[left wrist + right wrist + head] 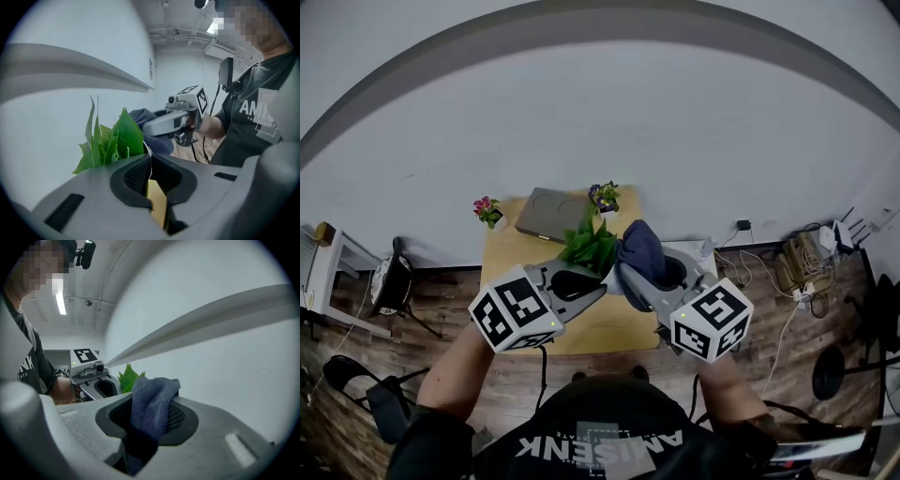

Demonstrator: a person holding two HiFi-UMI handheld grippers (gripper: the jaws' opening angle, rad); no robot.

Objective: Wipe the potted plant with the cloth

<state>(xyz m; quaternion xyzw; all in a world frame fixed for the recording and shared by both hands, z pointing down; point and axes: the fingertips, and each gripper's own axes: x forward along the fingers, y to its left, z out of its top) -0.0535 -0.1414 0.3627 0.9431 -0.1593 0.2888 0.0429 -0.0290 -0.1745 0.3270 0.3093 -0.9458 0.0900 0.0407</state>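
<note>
Left gripper view shows the left gripper [149, 164] with its jaws pinched together on the thin edge of a leaf of the green leafy potted plant [119, 138]. The right gripper [151, 417] clamps a dark blue fabric cloth [152, 394] just beside the leaves, above the light wooden table [511, 262].

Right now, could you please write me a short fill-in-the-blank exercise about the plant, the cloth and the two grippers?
1. The right gripper is shut on a ___ cloth.
2. In the head view, that cloth lies to the ___ of the potted plant.
3. The jaws of the left gripper are ___.
4. The small pot at the far left corner of the table bears ___ flowers.

Missing words: blue; right; shut; pink.
</note>
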